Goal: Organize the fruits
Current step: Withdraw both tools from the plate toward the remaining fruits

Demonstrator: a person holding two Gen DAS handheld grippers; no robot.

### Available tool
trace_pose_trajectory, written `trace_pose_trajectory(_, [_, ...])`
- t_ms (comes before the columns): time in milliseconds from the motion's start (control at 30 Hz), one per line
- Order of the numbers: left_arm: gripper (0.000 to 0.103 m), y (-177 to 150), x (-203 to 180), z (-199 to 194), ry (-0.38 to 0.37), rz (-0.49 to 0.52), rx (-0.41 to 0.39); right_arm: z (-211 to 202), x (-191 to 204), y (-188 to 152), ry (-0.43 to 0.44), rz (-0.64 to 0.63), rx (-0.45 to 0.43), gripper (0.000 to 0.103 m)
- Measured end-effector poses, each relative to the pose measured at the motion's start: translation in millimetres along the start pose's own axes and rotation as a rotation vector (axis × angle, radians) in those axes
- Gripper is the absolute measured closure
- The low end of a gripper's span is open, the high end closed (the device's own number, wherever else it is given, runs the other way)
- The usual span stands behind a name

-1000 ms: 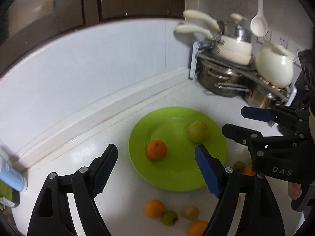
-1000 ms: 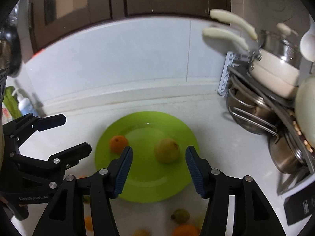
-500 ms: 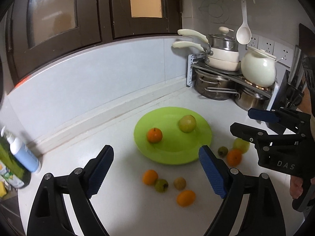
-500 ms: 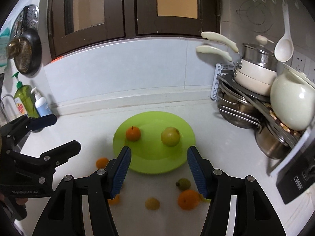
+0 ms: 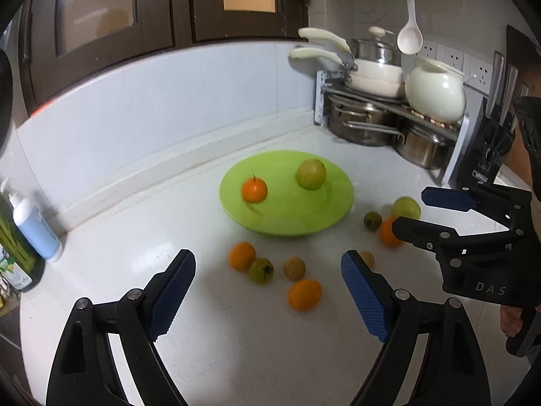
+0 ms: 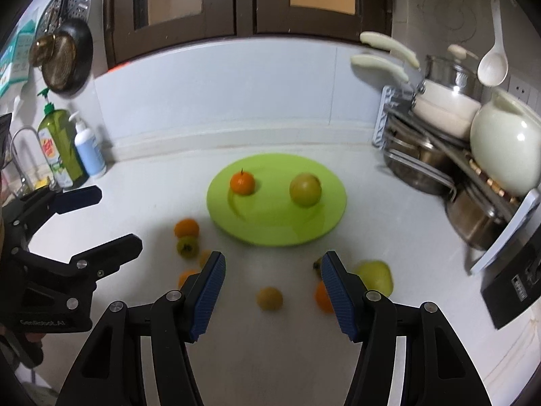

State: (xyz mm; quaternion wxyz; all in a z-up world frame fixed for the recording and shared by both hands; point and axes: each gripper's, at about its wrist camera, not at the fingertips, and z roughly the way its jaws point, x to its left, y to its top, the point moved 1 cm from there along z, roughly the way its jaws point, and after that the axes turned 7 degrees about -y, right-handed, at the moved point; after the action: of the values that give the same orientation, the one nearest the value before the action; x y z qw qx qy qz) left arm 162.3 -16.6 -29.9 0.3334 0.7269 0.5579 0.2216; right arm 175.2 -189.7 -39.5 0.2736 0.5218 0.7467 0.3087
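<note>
A green plate (image 5: 290, 216) (image 6: 270, 230) lies on the white counter with a tangerine (image 5: 254, 189) (image 6: 242, 182) and a yellow-green apple (image 5: 311, 174) (image 6: 305, 190) on it. Several small fruits lie loose in front of it: an orange (image 5: 241, 255), a green fruit (image 5: 260, 270), a brownish one (image 5: 294, 268) and another orange (image 5: 304, 294). A pale green apple (image 6: 375, 275) sits at the right. My left gripper (image 5: 268, 291) is open above the near loose fruits, holding nothing. My right gripper (image 6: 272, 291) also stands open and empty, with a small yellow fruit (image 6: 269, 298) on the counter beyond its fingers.
A rack of steel pots (image 5: 365, 125) with a white kettle (image 5: 436, 93) fills the back right corner. A knife block (image 5: 487, 155) stands beside it. Soap bottles (image 6: 72, 149) stand at the left near a tap. A pan hangs on the left wall.
Both grippers have pulled back from the plate, so it looks smaller and the loose fruits in front of it have come into view. The left jaws stand slightly wider.
</note>
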Motion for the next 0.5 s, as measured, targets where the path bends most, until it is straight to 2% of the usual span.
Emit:
trace_pose_trajectory(300, [0.015, -22.1, -3.4, 23.7, -0.030, 0.000, 0.060, 20.6, 1.2, -22.6, 0.019, -0.008, 0.066, 0.043])
trace_pose_trajectory(500, [0.022, -31.8, -3.6, 48.0, -0.047, 0.010, 0.115, 43.3, 0.1, -34.6, 0.044, 0.006, 0.130, 0.044])
